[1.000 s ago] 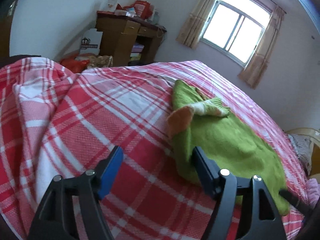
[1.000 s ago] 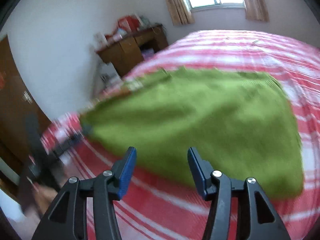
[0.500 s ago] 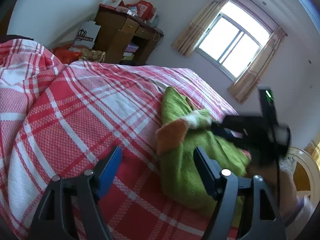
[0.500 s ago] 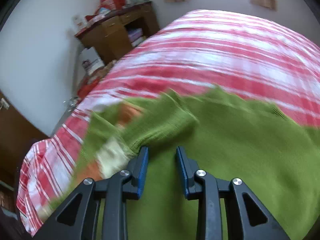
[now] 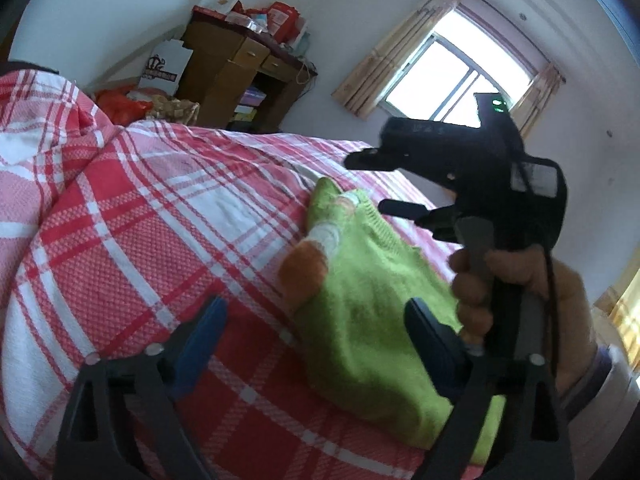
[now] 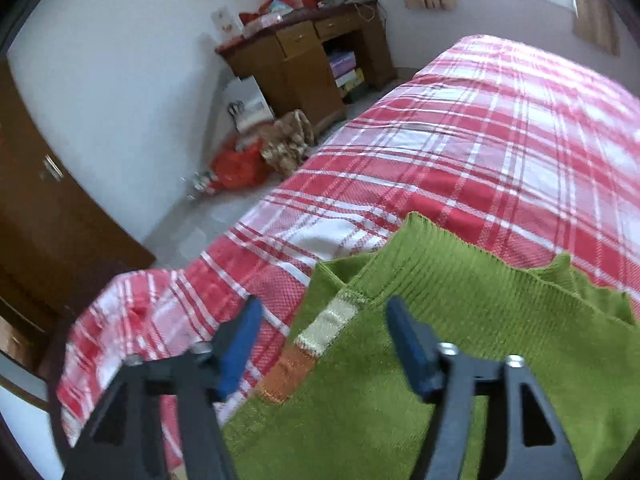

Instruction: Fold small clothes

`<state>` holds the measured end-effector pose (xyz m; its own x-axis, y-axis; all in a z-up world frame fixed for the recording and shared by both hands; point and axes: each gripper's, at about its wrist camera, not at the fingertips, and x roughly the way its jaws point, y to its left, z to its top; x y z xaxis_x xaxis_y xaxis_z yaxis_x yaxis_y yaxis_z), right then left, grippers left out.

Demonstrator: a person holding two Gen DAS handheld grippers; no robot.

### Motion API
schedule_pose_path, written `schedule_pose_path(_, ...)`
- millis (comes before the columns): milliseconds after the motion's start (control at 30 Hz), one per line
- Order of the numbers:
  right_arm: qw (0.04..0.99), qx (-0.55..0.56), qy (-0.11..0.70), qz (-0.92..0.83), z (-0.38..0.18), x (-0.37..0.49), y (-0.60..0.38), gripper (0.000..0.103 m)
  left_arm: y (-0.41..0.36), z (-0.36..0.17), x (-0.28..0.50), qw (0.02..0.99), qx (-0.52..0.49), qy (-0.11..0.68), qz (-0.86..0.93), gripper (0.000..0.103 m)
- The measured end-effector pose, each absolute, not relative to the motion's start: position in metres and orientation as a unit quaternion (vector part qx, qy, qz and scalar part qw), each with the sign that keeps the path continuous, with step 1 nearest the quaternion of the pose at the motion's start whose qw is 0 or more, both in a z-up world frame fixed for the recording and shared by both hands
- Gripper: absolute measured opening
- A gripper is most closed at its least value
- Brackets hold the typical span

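Both tongs gape wide: left tongs (image 5: 312, 340) beside the green sweater (image 5: 372, 320), right tongs (image 6: 324, 344) over its sleeve.

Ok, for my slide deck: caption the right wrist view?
Open right claw hovering over a green sweater on the red plaid bedspread.

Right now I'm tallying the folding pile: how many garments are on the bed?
1: a green sweater lying on the red plaid bedspread, with an orange-and-white sleeve cuff at its edge. Folds in the bedspread could hide others.
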<state>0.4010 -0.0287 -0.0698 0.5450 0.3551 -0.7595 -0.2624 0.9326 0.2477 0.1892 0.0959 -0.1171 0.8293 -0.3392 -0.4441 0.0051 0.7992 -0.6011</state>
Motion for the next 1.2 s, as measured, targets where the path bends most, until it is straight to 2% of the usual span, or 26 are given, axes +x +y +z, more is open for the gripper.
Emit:
schedule_pose_path(167, 0.85, 0.014, 0.498, 0.173, -0.094, 0.424, -0.007, 0.069, 0.09, -0.116, 0.192, 0.909, -0.295, 0.282, -0.083, 0.095)
schedule_pose_path(333, 0.849, -0.08, 0.498, 0.158, -0.106, 0.425, 0.014, 0.069, 0.087, -0.116, 0.195, 0.911, -0.283, 0.289, -0.073, 0.092)
schedule_pose_path(400, 0.845, -0.101, 0.501, 0.158, -0.106, 0.423, 0.013, 0.067, 0.085, -0.115, 0.196, 0.913, -0.277, 0.294, -0.059, 0.081)
schedule_pose_path(433, 0.847, -0.109, 0.498, 0.148, -0.105, 0.422, 0.012, 0.049, 0.085, -0.115, 0.197, 0.912, -0.276, 0.298, -0.054, 0.068)
schedule_pose_path(467, 0.85, -0.117, 0.495, 0.139, -0.104, 0.42, 0.009, 0.04, 0.086, -0.116, 0.198, 0.911, -0.277, 0.302, -0.054, 0.058)
schedule_pose_path(500, 0.851, -0.103, 0.494, 0.145, -0.101, 0.42, 0.004, 0.036, 0.085, -0.116, 0.2, 0.909, -0.278, 0.305, -0.06, 0.053)
schedule_pose_path(567, 0.854, -0.056, 0.492, 0.158, -0.096, 0.416, -0.014, 0.015, 0.082, -0.118, 0.205, 0.905, -0.272, 0.316, -0.078, 0.024)
schedule_pose_path(867, 0.858, 0.157, 0.443, 0.205, -0.06, 0.382, -0.117, 0.012, 0.038, -0.089, 0.19, 0.946, -0.154, 0.273, -0.078, 0.016)
schedule_pose_path(1200, 0.867, 0.22, 0.418, 0.16, -0.05, 0.342, -0.224, 0.011, -0.068, -0.064, 0.152, 0.957, 0.03, 0.227, -0.179, 0.013)
